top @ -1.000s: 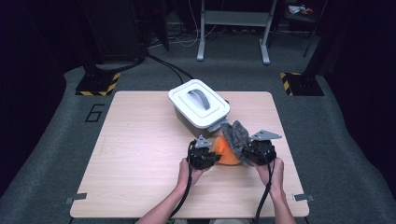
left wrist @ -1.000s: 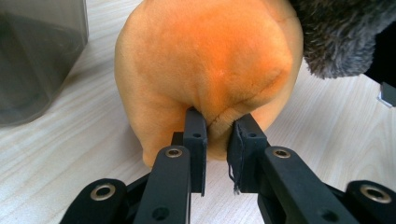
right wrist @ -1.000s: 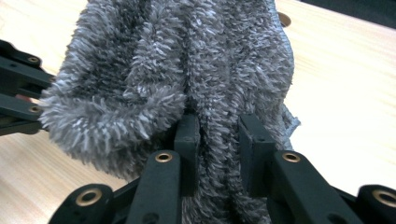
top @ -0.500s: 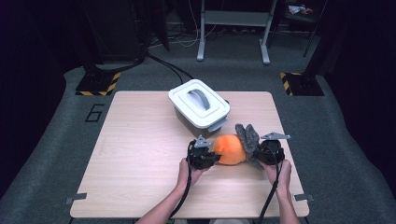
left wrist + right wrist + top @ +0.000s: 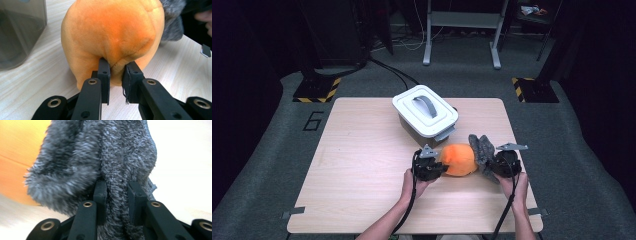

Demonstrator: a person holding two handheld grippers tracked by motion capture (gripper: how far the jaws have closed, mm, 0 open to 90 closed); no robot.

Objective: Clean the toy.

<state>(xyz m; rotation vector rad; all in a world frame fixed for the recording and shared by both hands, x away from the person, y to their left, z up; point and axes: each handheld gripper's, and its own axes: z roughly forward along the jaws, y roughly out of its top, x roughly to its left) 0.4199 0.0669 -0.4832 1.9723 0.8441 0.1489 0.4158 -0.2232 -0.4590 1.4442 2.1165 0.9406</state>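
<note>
Two claws: left claw (image 5: 116,75) pinches orange plush (image 5: 458,159), right claw (image 5: 117,192) clamps its grey fur (image 5: 481,148).
Feel: probably light and squishy, so grab folds.
Spot: tabletop's front-right.

A light wooden table (image 5: 362,170) stands on grey carpet. Toward its far middle sits a grey box with a white lid (image 5: 426,116) and a grey handle on top. Near the front right lies an orange plush (image 5: 458,159) with a grey furry part (image 5: 481,150) at its right end. The left gripper (image 5: 439,167), in the person's left hand (image 5: 412,183), meets the plush's left end. The right gripper (image 5: 490,165), in the right hand (image 5: 514,185), meets the grey fur. Both forearms enter from the bottom edge, cables trailing.
</note>
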